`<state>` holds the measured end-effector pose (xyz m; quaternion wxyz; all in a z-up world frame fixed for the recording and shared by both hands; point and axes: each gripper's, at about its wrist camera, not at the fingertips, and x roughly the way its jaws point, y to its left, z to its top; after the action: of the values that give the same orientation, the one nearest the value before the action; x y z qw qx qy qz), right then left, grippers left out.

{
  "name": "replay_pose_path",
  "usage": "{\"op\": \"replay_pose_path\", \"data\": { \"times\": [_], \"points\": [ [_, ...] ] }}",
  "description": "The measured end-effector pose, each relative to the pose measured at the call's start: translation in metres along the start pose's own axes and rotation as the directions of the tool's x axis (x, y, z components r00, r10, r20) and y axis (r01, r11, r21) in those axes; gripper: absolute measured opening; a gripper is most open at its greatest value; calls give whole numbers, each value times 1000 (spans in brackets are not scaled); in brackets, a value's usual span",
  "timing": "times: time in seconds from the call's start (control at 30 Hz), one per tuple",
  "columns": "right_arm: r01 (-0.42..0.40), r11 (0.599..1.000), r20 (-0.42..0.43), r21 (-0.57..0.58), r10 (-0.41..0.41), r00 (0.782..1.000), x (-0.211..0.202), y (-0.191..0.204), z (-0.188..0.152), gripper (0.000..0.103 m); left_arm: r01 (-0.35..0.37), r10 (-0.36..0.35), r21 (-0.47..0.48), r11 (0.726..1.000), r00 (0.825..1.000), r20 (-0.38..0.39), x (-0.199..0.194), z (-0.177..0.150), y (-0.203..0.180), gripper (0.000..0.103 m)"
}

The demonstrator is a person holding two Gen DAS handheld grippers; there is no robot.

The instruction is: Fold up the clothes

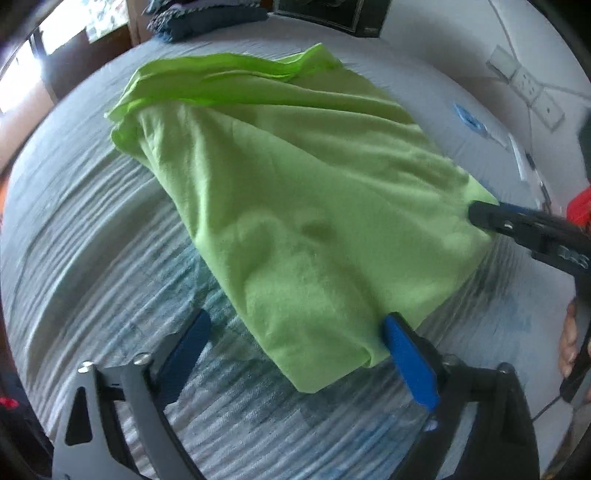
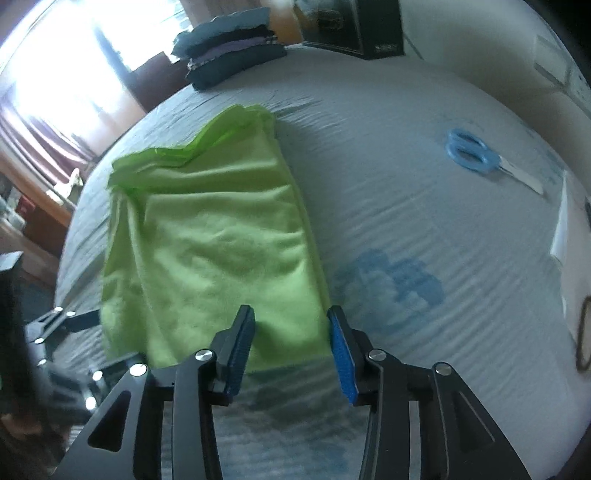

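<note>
A lime green garment (image 1: pixel 295 206) lies folded lengthwise on the grey sheet of a bed (image 1: pixel 74 229). It also shows in the right wrist view (image 2: pixel 207 236). My left gripper (image 1: pixel 295 339) is open, its fingers astride the garment's near corner. My right gripper (image 2: pixel 291 332) is open at the garment's near right corner, with its left finger over the cloth. The right gripper also shows in the left wrist view (image 1: pixel 480 216), its tip at the garment's right edge. The left gripper shows at the left edge of the right wrist view (image 2: pixel 74 321).
A stack of folded dark clothes (image 2: pixel 229 48) sits at the far end of the bed. Blue-handled scissors (image 2: pixel 476 151) lie on the sheet to the right. White paper (image 2: pixel 569 229) lies at the right edge. A dark box (image 2: pixel 354 26) stands at the back.
</note>
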<state>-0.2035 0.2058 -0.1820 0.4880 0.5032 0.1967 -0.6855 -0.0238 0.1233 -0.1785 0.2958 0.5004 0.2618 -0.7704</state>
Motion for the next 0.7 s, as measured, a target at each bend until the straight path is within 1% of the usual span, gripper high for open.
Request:
{"op": "replay_pose_path", "data": {
  "times": [0.03,0.07,0.1,0.13,0.2,0.27,0.3,0.37,0.43,0.47,0.5,0.53,0.57,0.6,0.63,0.67,0.7],
  "points": [
    [7,1000,-4,-11,-7,1000,4,3,0,39,29,-29,9,1000,1000,-5,-2,2,2,40],
    [40,999,4,-36,-40,999,3,8,0,34,58,-58,17,998,998,-10,-4,4,5,30],
    [59,997,-16,-49,-60,998,3,15,0,12,77,-77,14,997,997,-23,-8,7,9,21],
    [78,995,-36,-62,-80,996,2,21,-1,8,95,-95,12,995,995,-36,-12,9,12,15],
    [71,995,-20,-63,-73,997,-12,32,-5,8,112,-111,28,993,994,-14,-29,11,19,14],
    [32,999,1,-29,-32,999,-35,38,-15,7,139,-139,47,989,990,0,-49,7,23,13],
    [11,1000,11,-12,-11,1000,-47,41,-20,7,152,-152,64,986,988,-4,-58,0,26,13],
    [-19,1000,-27,11,19,999,-57,50,-41,7,168,-166,89,982,986,-22,-71,-13,30,13],
    [-48,998,-66,36,50,997,-68,59,-62,7,182,-173,123,976,981,-84,-69,-32,29,13],
    [-60,997,-107,49,65,992,-65,63,-74,7,182,-167,135,974,979,-116,-66,-44,33,14],
    [-49,998,-154,51,56,986,-59,66,-88,9,181,-162,138,974,977,-142,-61,-55,37,14],
    [-38,998,-201,52,47,978,-53,69,-101,12,186,-164,133,973,973,-161,-58,-60,41,19],
    [-27,998,-219,52,38,975,-50,70,-107,15,195,-173,118,974,969,-177,-58,-62,46,23],
    [-19,998,-230,59,32,973,-50,69,-113,19,203,-181,104,974,965,-191,-59,-63,51,32],
    [-14,998,-208,64,27,978,-56,68,-110,20,205,-186,98,974,967,-173,-64,-60,55,41],
    [-9,998,-185,68,21,982,-61,67,-106,21,201,-187,93,975,972,-140,-73,-54,59,44],
    [-4,997,-163,73,16,987,-67,67,-103,23,198,-188,88,976,976,-108,-82,-48,64,52]
  ]
}}
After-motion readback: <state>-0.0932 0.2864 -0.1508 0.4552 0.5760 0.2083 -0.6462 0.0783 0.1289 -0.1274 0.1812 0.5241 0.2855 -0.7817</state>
